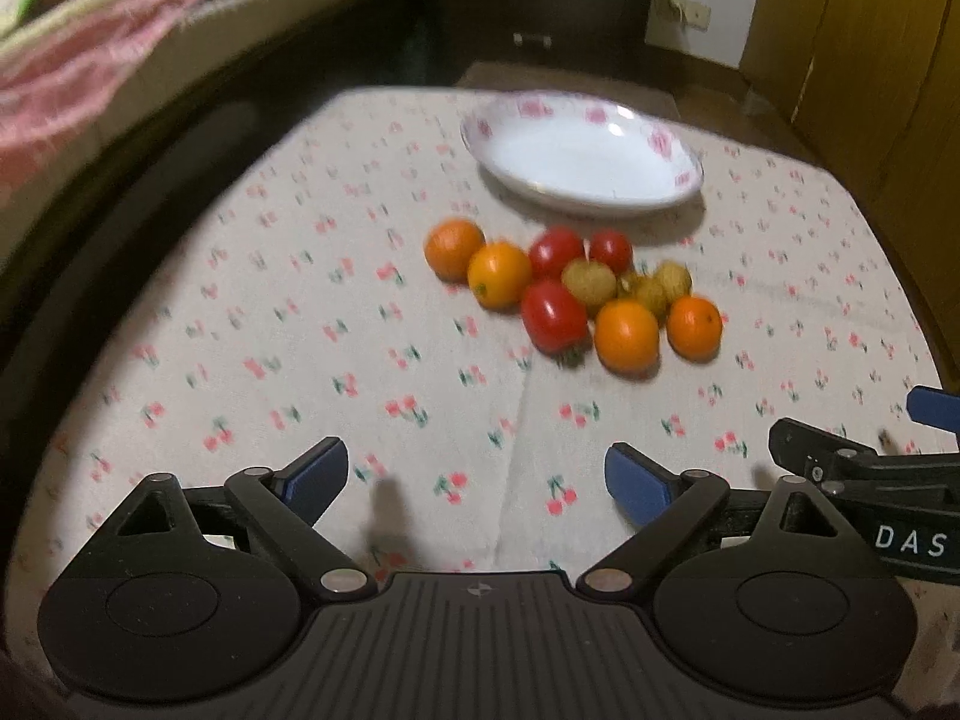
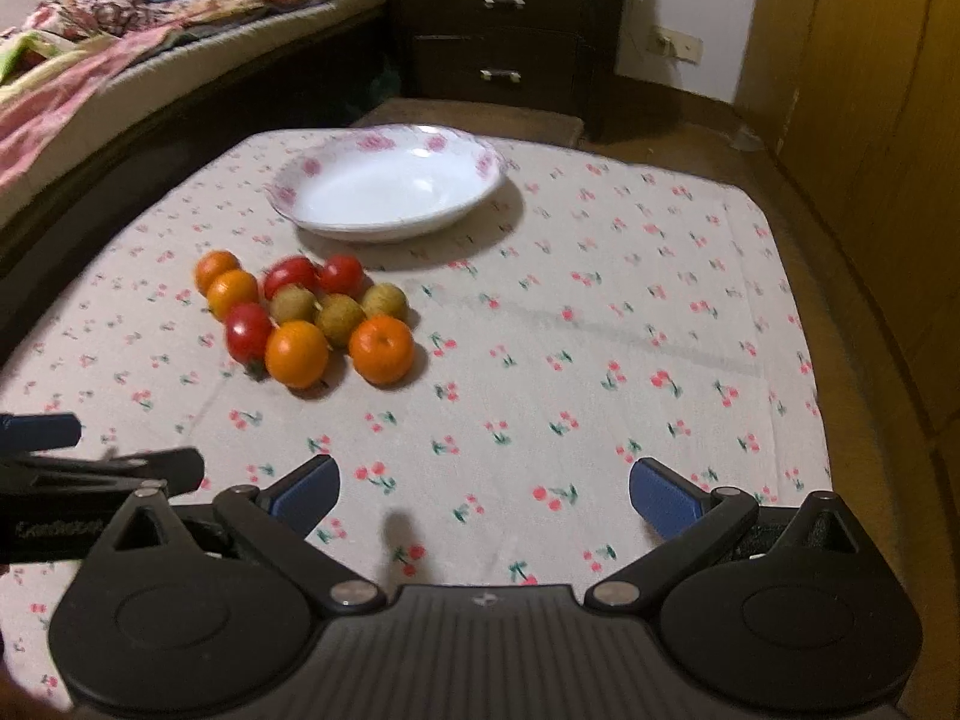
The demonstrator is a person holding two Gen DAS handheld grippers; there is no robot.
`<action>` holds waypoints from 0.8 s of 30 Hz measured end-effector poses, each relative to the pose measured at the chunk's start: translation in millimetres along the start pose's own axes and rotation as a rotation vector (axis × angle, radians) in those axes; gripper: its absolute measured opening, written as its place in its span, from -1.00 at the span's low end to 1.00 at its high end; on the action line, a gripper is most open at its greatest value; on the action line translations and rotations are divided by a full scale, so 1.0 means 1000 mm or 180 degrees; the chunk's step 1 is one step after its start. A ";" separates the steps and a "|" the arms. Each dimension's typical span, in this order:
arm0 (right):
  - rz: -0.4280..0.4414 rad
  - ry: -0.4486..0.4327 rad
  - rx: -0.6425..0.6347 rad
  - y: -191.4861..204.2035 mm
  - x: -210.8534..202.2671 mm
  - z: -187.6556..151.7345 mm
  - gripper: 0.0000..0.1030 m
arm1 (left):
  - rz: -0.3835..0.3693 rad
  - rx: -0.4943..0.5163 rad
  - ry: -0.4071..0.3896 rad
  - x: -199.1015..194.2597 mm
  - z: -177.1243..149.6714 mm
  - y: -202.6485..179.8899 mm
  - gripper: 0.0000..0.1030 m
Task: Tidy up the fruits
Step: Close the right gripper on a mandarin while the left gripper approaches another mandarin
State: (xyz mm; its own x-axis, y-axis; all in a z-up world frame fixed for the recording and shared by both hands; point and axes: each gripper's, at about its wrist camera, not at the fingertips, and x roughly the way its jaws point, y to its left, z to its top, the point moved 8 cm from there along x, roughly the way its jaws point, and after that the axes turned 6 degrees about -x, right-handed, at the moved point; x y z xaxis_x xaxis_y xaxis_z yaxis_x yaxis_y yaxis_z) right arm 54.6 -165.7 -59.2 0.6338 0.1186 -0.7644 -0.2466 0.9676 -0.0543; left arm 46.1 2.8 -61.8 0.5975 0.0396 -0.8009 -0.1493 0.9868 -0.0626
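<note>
Counter (image 2: 600,300) was big, bowl (image 2: 336,228) sat empty behind the fruit pile (image 2: 306,315). Both grippers, left (image 1: 477,483) and right (image 2: 483,495), hung back, jaws spread, holding nothing. Fruits touched, so grabbing one could've rolled its neighbours off.

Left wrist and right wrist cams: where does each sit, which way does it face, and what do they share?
Left wrist: on the left gripper, low over the tablecloth, facing the fruit pile and plate; open jaws show, right gripper at its right edge.
Right wrist: on the right gripper, same heading, fruit ahead-left; open jaws show, left gripper at its left edge.
Shared: fruit, plate, tablecloth, dresser.
</note>
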 end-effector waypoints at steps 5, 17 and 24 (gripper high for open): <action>0.0078 -0.0205 -0.0094 0.006 -0.006 0.021 0.99 | 0.0016 -0.0021 -0.0040 -0.004 0.018 0.007 0.92; 0.0744 -0.0025 -0.0233 0.018 0.036 0.041 0.20 | -0.0224 0.0004 0.0120 0.017 0.033 0.005 0.83; 0.0906 0.0106 -0.0343 0.027 0.056 0.045 -0.08 | -0.0270 0.0104 0.0134 0.020 0.029 -0.002 0.81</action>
State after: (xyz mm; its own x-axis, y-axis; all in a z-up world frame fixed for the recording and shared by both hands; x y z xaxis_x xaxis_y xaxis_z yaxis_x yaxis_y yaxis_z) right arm 116.3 -123.2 -75.0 0.5041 0.3725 -0.7792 -0.4884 0.8670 0.0986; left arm 81.0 6.4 -60.3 0.5733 -0.0501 -0.8178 -0.0734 0.9910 -0.1122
